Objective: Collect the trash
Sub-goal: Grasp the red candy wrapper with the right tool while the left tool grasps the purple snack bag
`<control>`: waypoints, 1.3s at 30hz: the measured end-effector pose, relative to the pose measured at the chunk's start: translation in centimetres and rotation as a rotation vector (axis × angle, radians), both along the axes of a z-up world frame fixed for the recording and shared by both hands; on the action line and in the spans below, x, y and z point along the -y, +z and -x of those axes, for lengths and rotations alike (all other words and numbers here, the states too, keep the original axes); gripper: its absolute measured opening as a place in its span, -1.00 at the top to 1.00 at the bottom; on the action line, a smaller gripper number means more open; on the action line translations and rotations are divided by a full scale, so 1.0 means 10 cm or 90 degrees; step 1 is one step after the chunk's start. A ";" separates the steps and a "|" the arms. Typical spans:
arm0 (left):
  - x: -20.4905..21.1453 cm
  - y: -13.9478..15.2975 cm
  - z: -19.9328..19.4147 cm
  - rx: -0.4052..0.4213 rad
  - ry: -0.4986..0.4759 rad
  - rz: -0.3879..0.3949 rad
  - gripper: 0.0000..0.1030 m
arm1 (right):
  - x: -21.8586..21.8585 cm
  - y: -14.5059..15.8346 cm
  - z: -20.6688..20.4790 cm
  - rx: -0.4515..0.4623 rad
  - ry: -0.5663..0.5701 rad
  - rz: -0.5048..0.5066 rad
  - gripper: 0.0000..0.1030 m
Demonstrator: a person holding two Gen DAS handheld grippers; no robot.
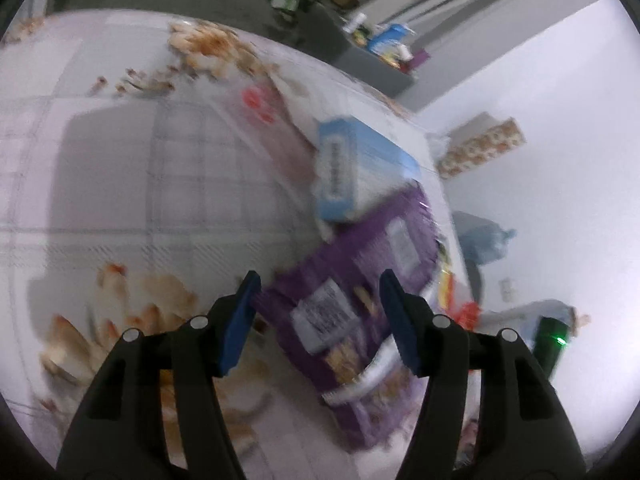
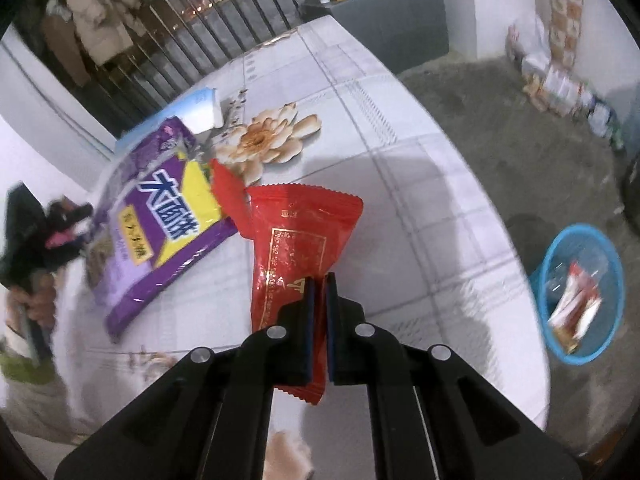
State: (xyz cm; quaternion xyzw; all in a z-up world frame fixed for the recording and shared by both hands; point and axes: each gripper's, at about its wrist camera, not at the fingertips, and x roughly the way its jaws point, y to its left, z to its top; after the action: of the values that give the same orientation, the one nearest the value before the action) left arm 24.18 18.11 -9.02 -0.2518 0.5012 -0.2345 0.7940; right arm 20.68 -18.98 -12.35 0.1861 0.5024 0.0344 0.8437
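Two grippers work over a table (image 2: 400, 168) covered in a pale checked cloth printed with flowers. The right gripper (image 2: 319, 280) has its blue pads pressed together on the lower end of a red wrapper (image 2: 296, 236), which stands up from the pinch toward twelve o'clock in the right wrist view. At ten o'clock of that wrapper a purple snack bag (image 2: 160, 216) with a yellow panel lies flat on the cloth, and beyond it, further toward eleven o'clock, sits a pale blue box (image 2: 204, 110). A blue basket (image 2: 580, 292) stands on the floor off the table edge at three o'clock, with a few wrappers inside it.

The left gripper (image 1: 316, 292) has its jaws spread apart, pads clear of anything, with the purple snack bag (image 1: 352, 276) lying between and beyond them. The pale blue box (image 1: 352, 168) rests at twelve o'clock of that bag, overlapping its far end. This view is blurred.
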 end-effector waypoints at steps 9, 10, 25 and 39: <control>0.30 0.08 0.49 0.016 -0.124 0.121 -0.09 | 0.05 -0.12 0.10 0.003 -0.019 -0.142 0.91; 0.34 0.10 0.53 0.018 -0.136 0.138 -0.09 | 0.05 -0.12 0.10 0.004 -0.019 -0.144 0.91; 1.08 0.10 0.70 0.056 -0.184 0.112 0.47 | 0.04 -0.12 0.12 0.015 -0.021 -0.144 0.91; 1.43 0.81 0.76 0.196 -0.254 0.070 0.95 | 0.35 0.02 0.36 0.093 -0.071 -0.251 0.91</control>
State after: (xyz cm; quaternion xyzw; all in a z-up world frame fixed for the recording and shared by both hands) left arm 16.54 3.78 -0.93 -0.1519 0.4006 -0.4487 0.7843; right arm 17.07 -22.51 -12.13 0.3721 0.4125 0.0986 0.8256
